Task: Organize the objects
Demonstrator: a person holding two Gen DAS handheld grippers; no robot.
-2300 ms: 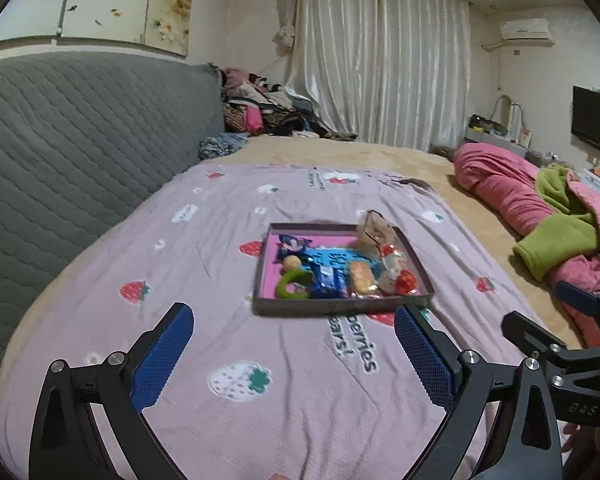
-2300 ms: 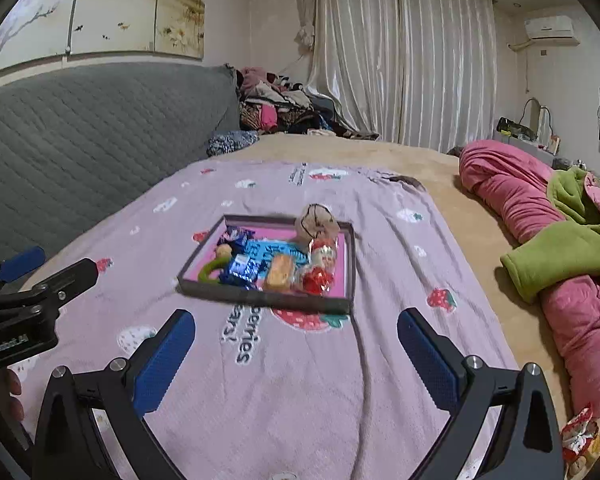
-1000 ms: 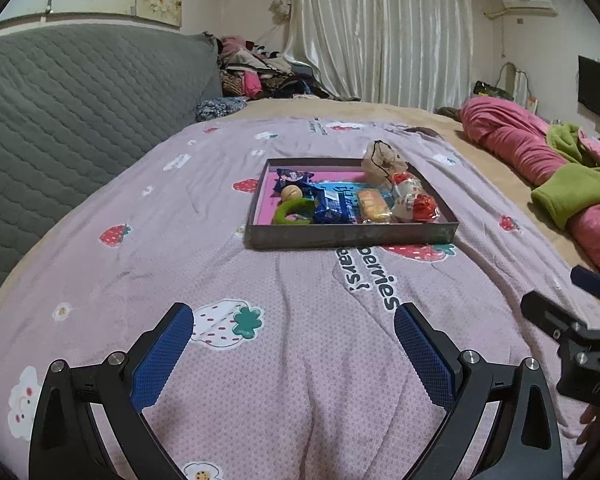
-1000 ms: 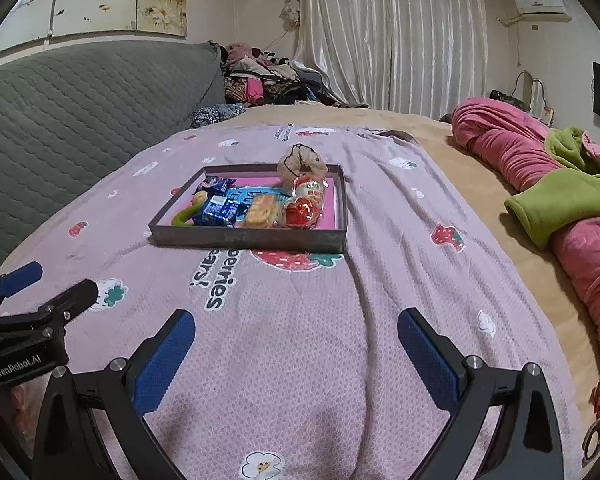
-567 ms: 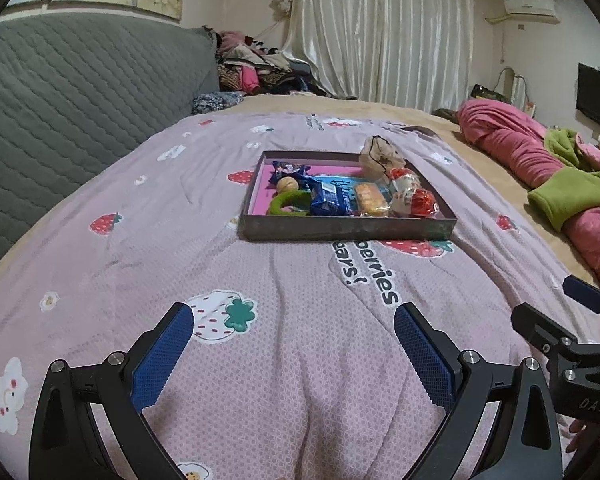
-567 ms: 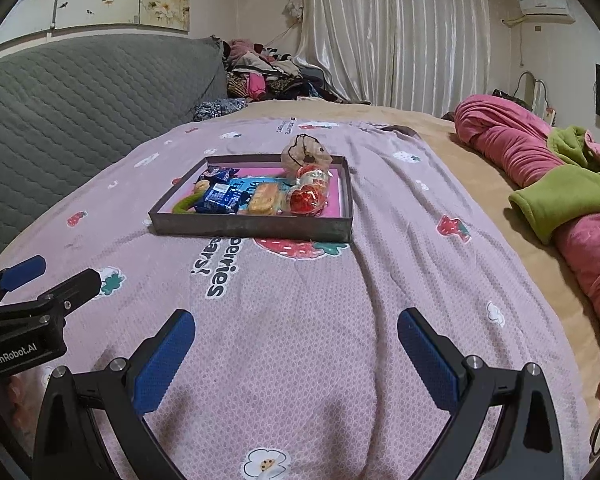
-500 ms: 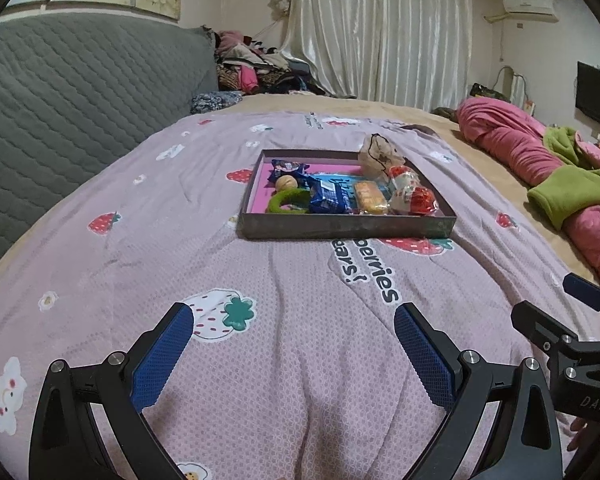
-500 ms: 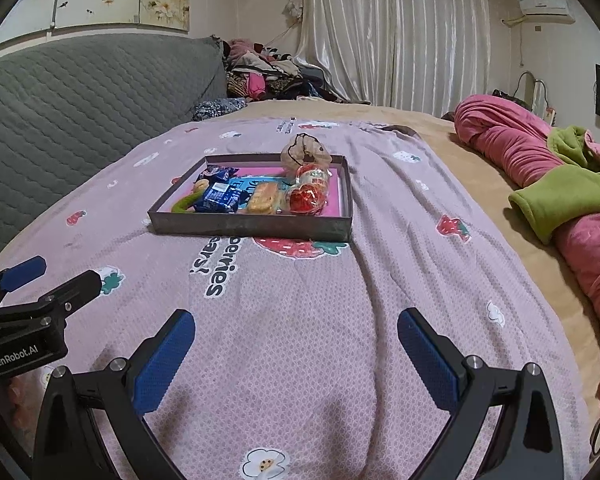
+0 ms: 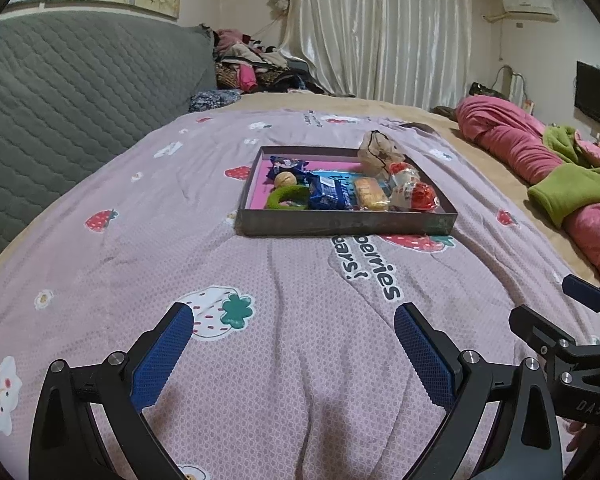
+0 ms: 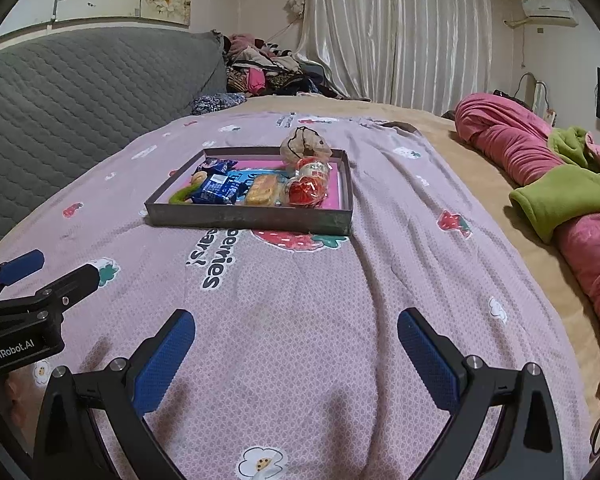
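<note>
Readable stuff first: "GenRobot.AI" printed on the left gripper [image 10: 40, 276] body, seen from the right wrist view; "DAS" on the right gripper [image 9: 556, 320] body, seen from the left one. Partial "…berries" and "…ears!" lettering on the pink strawberry-print bedsheet [image 9: 300, 320], just in front of the tray [image 9: 340, 226]. Blue biscuit packet [image 9: 332, 196] has print, too small to read.

Both grippers wide open, blue pads apart, holding nothing, low over the sheet. Tray sits mid-bed, well ahead of both, packed with a green ring [image 9: 286, 197], a yellowish bun [image 9: 370, 197] and a red foil snack [image 9: 418, 196].

Compared with half a second back: basically unchanged, maybe a hair closer to the tray.
</note>
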